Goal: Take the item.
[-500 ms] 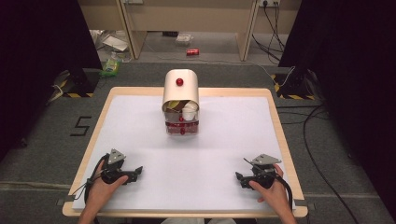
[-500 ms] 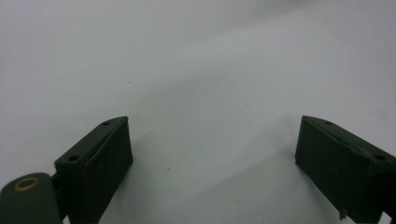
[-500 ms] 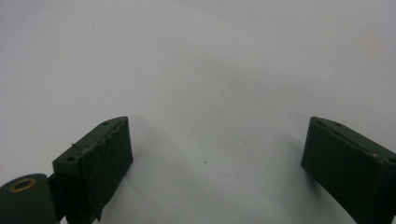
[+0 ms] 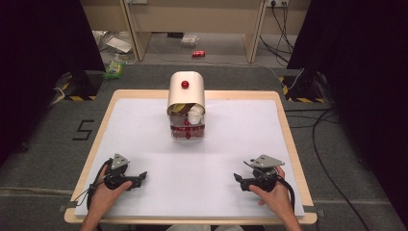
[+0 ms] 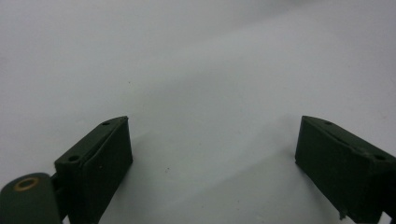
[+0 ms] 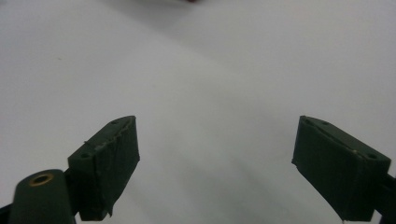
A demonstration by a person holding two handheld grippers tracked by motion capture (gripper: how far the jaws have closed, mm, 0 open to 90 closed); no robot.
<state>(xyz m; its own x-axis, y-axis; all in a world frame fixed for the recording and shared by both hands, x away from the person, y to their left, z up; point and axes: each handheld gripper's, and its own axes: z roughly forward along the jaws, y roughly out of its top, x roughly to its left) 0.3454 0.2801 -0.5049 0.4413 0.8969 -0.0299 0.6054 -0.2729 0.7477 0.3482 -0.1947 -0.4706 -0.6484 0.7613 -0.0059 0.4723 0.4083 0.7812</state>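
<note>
The table [image 4: 284,125] has a light wooden rim and a white top. At 12 o'clock on it stands a cream, round-topped container [image 4: 186,96] with a red knob, its clear lower part holding red items and a white cup.

Black tongs [image 4: 141,176] carry grey three-cornered plates, black cables.

Behind your bench [image 4: 120,125]: red can [image 4: 198,53] on the floor, green packet [image 4: 114,70] left, cables [image 4: 332,159] right.

Left hand-held gripper [image 4: 136,179] and right hand-held gripper [image 4: 242,179] low, well apart, both with jaws wide
</note>
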